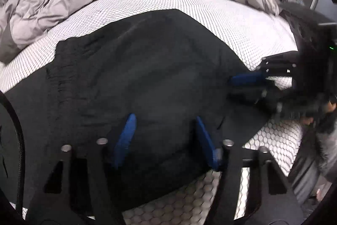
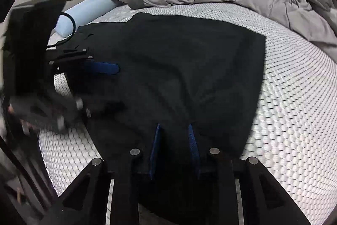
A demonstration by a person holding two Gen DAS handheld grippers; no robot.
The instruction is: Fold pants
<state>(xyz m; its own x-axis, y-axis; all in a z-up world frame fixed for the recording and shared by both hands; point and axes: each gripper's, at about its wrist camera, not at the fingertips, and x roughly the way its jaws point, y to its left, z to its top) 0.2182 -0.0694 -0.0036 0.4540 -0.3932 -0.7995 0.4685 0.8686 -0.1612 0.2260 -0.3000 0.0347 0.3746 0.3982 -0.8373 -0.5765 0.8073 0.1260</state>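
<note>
One pair of black pants [image 2: 179,69] lies flat on the bed's honeycomb mattress [image 2: 294,98], long axis across both views, under two grippers: left gripper [image 1: 165,121] jaws half apart, right gripper [image 2: 173,130] jaws narrow, neither visibly pinching cloth.

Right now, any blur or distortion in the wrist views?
Left wrist view: strong fisheye curvature, dark vignette; right gripper and hand at the right edge are motion-smeared. Right wrist view: same curvature; left gripper smeared at the left edge; black pants show little fold detail.
</note>
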